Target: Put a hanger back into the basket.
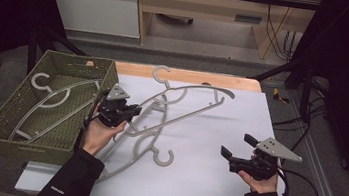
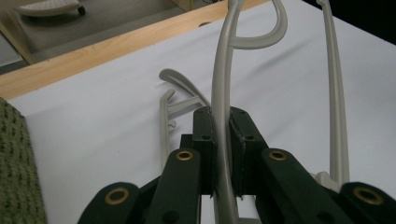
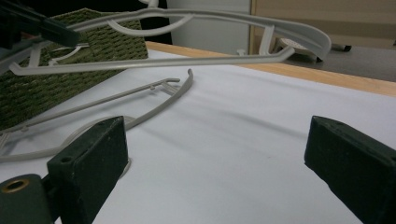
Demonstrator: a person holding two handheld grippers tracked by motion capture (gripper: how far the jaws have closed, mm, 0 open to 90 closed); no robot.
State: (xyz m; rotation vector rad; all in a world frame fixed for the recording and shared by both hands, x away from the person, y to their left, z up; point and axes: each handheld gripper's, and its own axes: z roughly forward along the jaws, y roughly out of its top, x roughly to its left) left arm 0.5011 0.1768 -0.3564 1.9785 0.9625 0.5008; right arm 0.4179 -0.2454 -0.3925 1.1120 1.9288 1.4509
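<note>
1. High view: left tongs (image 1: 130,110) pinch a grey plastic hanger (image 1: 197,98) near the middle of its arm. The hanger is lifted, its hook (image 1: 162,74) toward the far edge of the desk (image 1: 259,133) and its long arm stretching right over the white sheet. A second hanger (image 1: 148,148) lies flat on the sheet just below it. A third hanger (image 1: 49,95) lies inside the green woven basket (image 1: 8,123) at the desk's left. Right tongs (image 1: 237,145) are spread and hold nothing, well apart from the hangers at the lower right of the sheet.
2. Left gripper view: both pads pressed onto the hanger's thin arm (image 2: 223,116); the second hanger (image 2: 175,100) sits on the sheet below.
3. Right gripper view: jaws wide apart over bare sheet; the held hanger (image 3: 210,21) hangs clear of the desk, the second one (image 3: 154,100) flat beneath, basket (image 3: 56,84) at left.
</note>
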